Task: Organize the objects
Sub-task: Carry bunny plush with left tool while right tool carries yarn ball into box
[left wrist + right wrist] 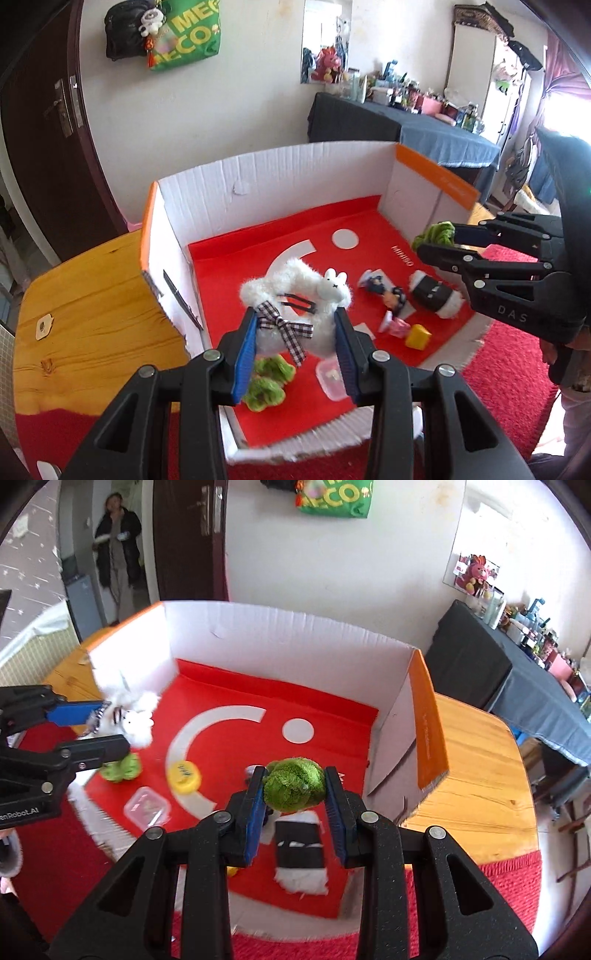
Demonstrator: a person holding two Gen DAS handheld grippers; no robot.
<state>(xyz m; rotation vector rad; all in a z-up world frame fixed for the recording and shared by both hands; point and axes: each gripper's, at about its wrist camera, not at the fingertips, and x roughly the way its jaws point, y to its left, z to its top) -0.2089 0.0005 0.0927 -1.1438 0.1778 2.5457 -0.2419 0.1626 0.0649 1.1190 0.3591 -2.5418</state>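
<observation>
Box (280, 173), open-topped, red floor: left gripper (295, 354) clamps white plush (295, 295) above the box's near-left corner, right gripper (295, 812) clamps green plush (293, 784) above its right side, each load directly over the floor, wall-clear, second green plush (267, 384) lying below the left.

Green toy (267, 384) half hidden behind left claw (295, 354); clear tub (330, 378) partly covered too. White plush (129, 716) motion-blurred. Shelf clutter (406, 92) too small to identify.
</observation>
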